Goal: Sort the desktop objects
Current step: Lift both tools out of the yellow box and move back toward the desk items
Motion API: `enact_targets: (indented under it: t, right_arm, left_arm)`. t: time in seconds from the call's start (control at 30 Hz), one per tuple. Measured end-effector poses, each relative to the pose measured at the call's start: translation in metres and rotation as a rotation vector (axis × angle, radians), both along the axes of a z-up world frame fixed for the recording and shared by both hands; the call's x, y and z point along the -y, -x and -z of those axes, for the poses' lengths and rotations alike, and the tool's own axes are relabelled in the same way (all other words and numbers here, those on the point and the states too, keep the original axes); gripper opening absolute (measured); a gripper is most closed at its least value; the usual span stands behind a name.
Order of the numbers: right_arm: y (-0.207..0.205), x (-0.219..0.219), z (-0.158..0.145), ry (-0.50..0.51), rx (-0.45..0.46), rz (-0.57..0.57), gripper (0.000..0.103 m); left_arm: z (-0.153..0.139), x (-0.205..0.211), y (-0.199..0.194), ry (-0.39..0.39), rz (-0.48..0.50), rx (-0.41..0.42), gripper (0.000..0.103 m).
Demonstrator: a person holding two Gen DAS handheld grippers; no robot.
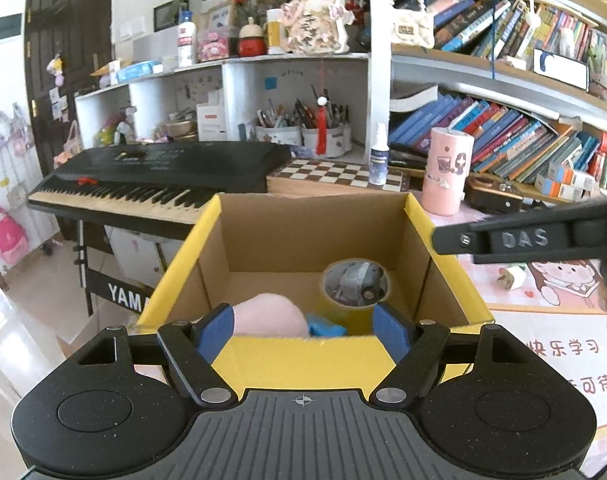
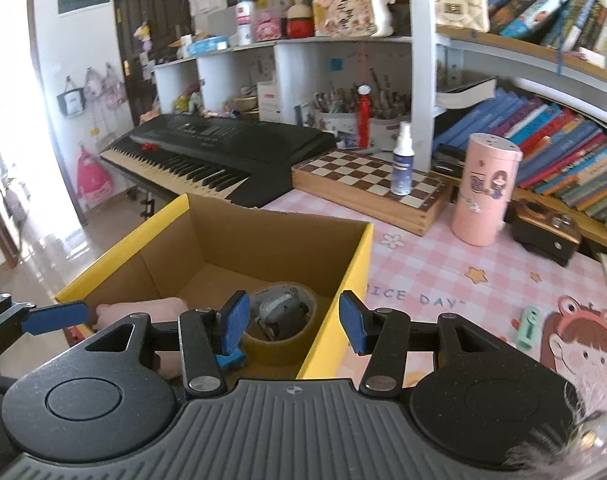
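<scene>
Yellow cardboard box point(image 1: 303, 352) sits under your left gripper point(image 1: 305, 330), fingers wide apart, holding nothing. Your right gripper point(image 2: 291, 326) fingers stand half open and empty, straddling its wall.

A black electronic keyboard with white and black keys point(image 2: 207, 160) stands on its stand at the far left. Right of it, on the pink checked desk mat point(image 2: 443, 276), lies a brown-and-white wooden chessboard box point(image 2: 367, 184) with a small white spray bottle point(image 2: 402, 160) upright on it. Further right stands a tall pink cylindrical container point(image 2: 485, 190), beside a dark brown box point(image 2: 543, 232). Behind, white shelves point(image 1: 223, 72) hold pen cups point(image 1: 303, 132) and leaning books point(image 1: 503, 136).
</scene>
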State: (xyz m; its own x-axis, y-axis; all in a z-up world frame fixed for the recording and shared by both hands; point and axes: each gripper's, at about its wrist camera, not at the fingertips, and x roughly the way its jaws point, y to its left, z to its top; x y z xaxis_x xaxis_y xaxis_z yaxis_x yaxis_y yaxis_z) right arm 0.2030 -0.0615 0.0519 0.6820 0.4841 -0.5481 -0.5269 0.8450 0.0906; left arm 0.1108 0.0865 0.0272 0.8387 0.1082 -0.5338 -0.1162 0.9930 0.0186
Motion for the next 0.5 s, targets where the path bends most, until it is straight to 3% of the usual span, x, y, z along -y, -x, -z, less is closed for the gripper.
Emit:
enact_targets:
  t: [0.5]
  right_arm:
    - [0.08, 0.011, 0.008, -0.02, -0.008, 0.148, 0.047]
  left_arm:
    - [-0.002, -0.027, 0.057, 0.03, 0.007, 0.016, 0.078]
